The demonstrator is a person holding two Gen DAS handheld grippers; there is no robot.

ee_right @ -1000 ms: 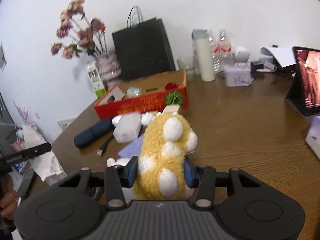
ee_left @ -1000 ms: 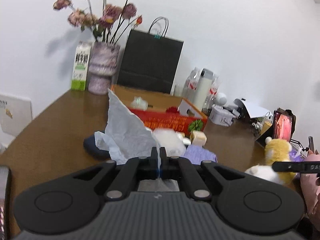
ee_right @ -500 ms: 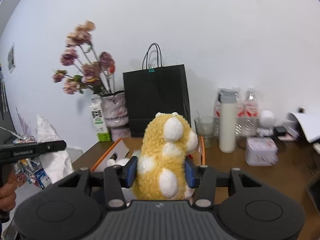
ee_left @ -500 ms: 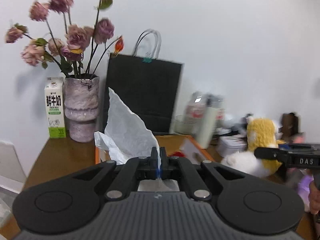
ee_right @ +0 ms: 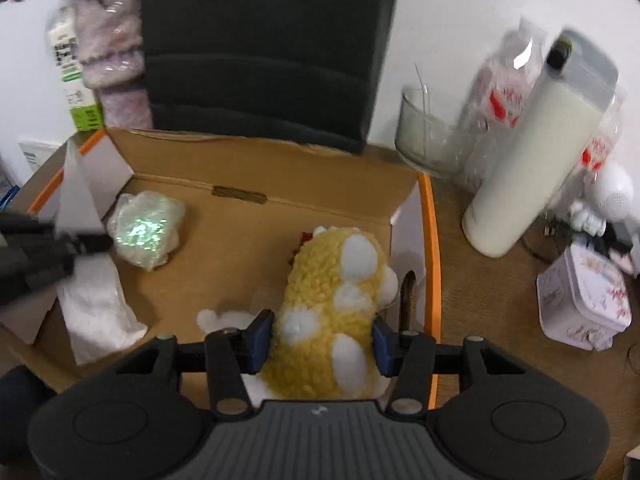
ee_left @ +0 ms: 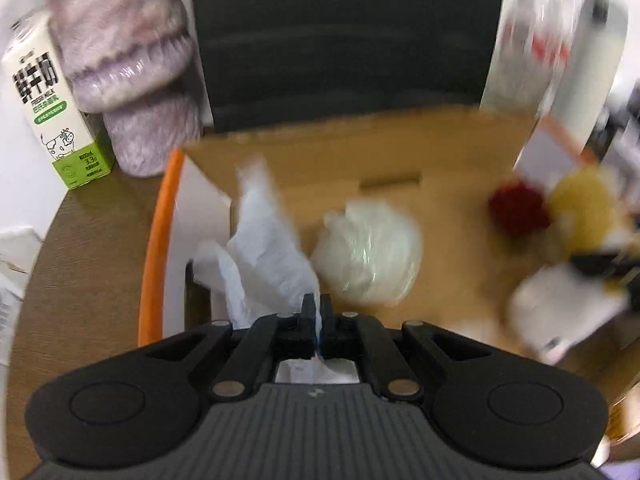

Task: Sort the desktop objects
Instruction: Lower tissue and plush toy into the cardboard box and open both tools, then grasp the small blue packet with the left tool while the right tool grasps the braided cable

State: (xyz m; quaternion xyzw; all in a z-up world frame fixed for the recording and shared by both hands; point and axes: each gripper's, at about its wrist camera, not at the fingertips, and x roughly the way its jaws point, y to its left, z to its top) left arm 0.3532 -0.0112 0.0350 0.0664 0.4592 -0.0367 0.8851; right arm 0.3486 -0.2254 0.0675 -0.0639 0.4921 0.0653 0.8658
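Legibly, "3.3" on milk carton (ee_left: 48, 96)

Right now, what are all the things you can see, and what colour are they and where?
cardboard box: one, brown with orange rim, middle of the desk
plush toy: one, yellow with white spots, over the box's right side, between the right gripper's fingers
tissue: one, white, over the box's left side, pinched by the left gripper
plastic-wrapped bundle: one, whitish, in the box
red thing: one, in the box by the plush, blurred
paper bag: one, black, behind the box
vase: one, purplish, left of the bag
milk carton: one, white and green, beside the vase
tall bottle: one, cream, right of the box
glass: one, clear, by the bottle
tin: one, white patterned, far right
left gripper: black, shut
right gripper: black, jaws opening
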